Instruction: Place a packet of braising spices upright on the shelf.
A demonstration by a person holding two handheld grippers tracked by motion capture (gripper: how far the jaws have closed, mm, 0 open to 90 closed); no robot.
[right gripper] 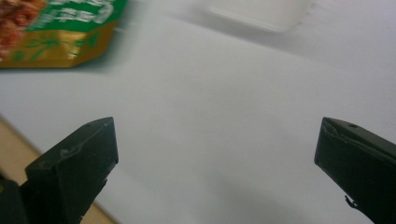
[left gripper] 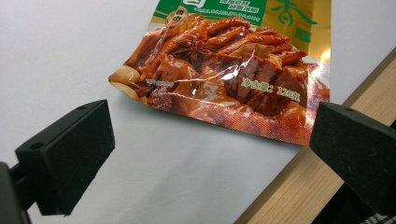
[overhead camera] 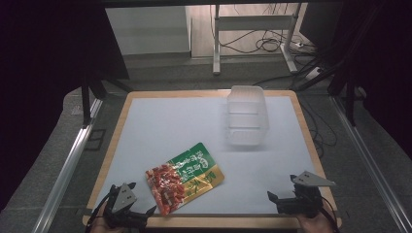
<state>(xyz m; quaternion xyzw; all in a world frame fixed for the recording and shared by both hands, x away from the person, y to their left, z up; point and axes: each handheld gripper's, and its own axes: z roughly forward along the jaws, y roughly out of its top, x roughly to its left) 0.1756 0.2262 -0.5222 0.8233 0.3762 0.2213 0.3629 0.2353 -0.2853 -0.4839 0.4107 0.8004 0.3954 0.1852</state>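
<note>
Both grippers gape, empty. Left gripper [left gripper: 210, 140]: pouch [left gripper: 233, 70] just ahead, not touching. Right gripper [right gripper: 215, 154]: tray [right gripper: 261, 11] well ahead, pouch far to its left.

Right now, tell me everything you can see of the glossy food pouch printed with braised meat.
The glossy food pouch lies flat on the white table mat, near its front edge, set diagonally. It looks like crinkled plastic film, sealed: a red photo of braised meat at the near end, green and gold bands with white lettering at the far end. Neither gripper touches it; the left gripper is open just before it.
</note>
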